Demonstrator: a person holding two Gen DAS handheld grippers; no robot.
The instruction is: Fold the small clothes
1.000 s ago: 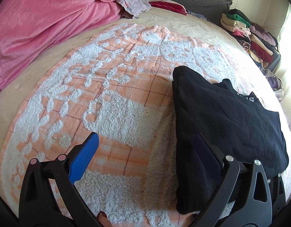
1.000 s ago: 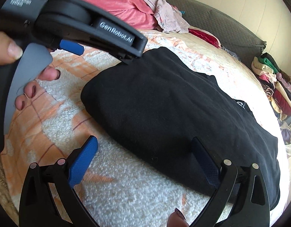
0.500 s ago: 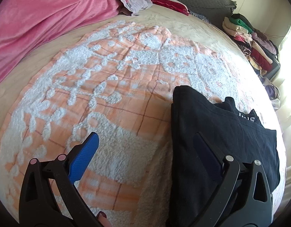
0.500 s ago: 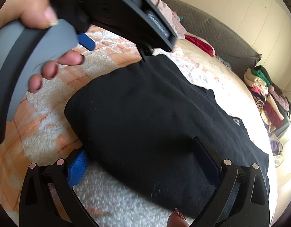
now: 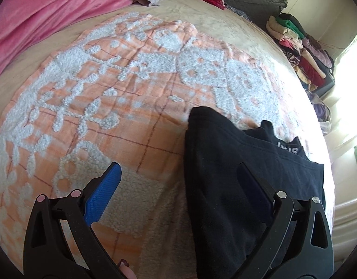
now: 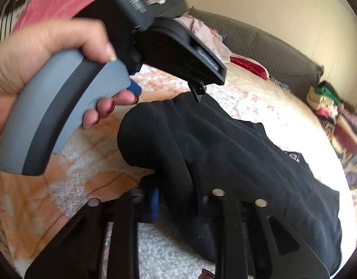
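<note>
Right gripper jaws clenched on a bunched fold at the near edge of the black garment, which lies on the orange-and-white fleece blanket spread over the bed; the pinch is blurred, so how much cloth is caught is hard to tell. Left gripper jaws spread wide, grasping nothing; its blue pad sits over the blanket and its dark pad over the garment's left edge. Only the right wrist view shows the left hand on that tool's grey handle. Only the left view shows the white lettering on the garment's far part. Beyond: pink bedding, grey headboard, and a stack of folded clothes in what looks like a dark box at the far right.
</note>
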